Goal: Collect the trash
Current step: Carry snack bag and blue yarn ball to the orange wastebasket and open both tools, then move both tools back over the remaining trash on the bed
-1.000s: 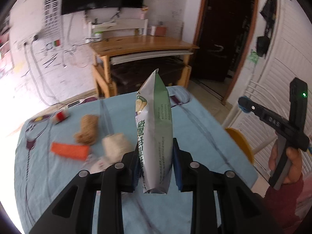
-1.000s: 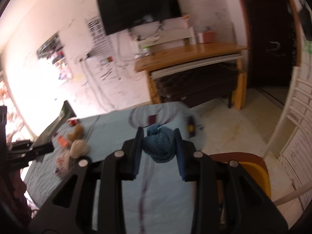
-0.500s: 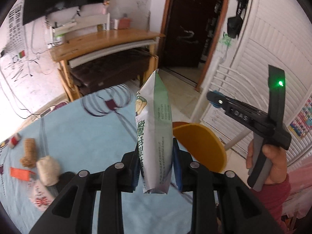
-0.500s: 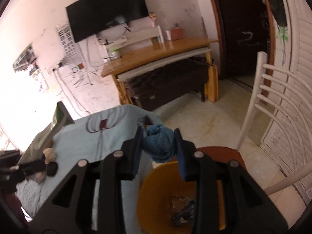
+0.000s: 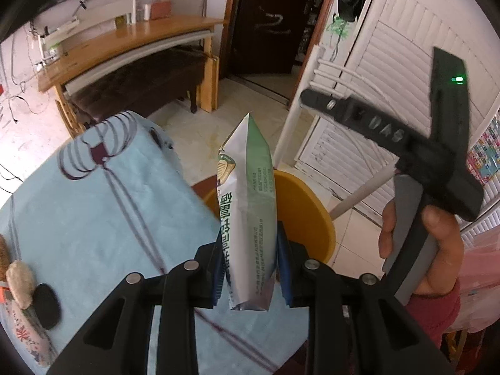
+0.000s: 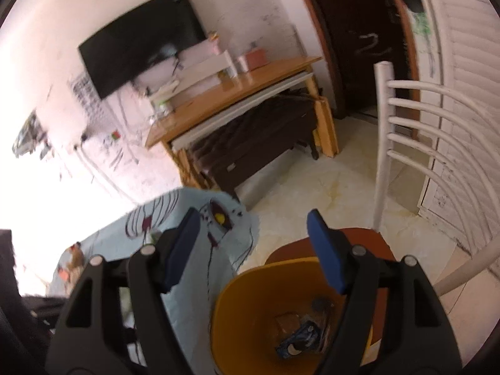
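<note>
- Jaws of the right gripper (image 6: 253, 250) stand apart, having just been opening; nothing is between the two blue pads, and floor and bin show through the gap.
- Jaws of the left gripper (image 5: 248, 268) are clamped on one snack packet (image 5: 250, 206), white and green with printed characters, held upright by its lower part with its top pointing away from the camera.
- One yellow bin (image 6: 250, 318) stands on a round brown stool seat (image 6: 372, 240), just beside the edge of the table; the right gripper is above its mouth.
- Inside the bin at least three pieces lie at the bottom: one dark blue item (image 6: 300, 340), one brownish scrap (image 6: 287, 322) and one dark piece (image 6: 318, 304); what they are cannot be told.
- From the left wrist view the same bin (image 5: 300, 206) shows partly behind the held packet, near it.
- One table with a light blue cloth (image 5: 87, 212) carries more litter at its far left edge: one beige lump (image 5: 20, 281), one flat black disc (image 5: 47, 306), one printed wrapper (image 5: 28, 343), and slivers of a brown and an orange item cut off by the frame.
- One hand (image 5: 431, 250), with a dark red sleeve, grips the handle of the right gripper's black body.
- One white slatted chair back (image 6: 415, 131) stands behind the stool.
</note>
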Tool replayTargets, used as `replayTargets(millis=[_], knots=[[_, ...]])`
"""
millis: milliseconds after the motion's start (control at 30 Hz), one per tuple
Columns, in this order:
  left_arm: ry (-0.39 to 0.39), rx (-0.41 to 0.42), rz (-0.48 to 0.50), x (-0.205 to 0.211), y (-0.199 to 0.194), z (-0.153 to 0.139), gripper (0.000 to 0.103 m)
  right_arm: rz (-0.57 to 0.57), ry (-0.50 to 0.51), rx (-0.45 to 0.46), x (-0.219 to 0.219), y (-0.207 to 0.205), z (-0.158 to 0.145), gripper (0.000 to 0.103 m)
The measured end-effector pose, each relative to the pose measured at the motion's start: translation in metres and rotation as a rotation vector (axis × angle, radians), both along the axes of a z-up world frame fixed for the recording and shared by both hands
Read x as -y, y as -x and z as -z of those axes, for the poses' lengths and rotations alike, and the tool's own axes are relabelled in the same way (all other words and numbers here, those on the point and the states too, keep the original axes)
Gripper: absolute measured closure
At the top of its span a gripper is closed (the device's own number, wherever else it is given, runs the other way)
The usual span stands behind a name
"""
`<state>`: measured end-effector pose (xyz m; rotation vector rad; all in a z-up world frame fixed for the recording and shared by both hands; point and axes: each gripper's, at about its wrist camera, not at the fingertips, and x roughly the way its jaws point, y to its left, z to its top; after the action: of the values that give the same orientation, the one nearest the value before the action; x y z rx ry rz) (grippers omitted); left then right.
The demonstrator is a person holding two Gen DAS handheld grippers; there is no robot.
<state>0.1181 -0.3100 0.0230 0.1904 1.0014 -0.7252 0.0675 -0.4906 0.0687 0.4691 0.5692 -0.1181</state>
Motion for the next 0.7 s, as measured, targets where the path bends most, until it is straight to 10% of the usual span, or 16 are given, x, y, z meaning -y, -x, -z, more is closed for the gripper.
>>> replayTargets(millis=[200, 333, 700], knots=[[0.013, -0.059, -0.022, 0.027, -0.014, 0.014, 0.075, 0.059, -0.071, 0.039, 0.027, 0.012, -0.002, 0.035], [0.022, -0.102, -0.027, 0.037, -0.02, 0.024, 0.033, 0.056, -0.079, 0.046, 0.03, 0.011, -0.003, 0.035], [0.027, -0.078, -0.055, 0.018, -0.02, 0.022, 0.032, 0.018, -0.059, 0.037, 0.015, 0.007, -0.001, 0.035]])
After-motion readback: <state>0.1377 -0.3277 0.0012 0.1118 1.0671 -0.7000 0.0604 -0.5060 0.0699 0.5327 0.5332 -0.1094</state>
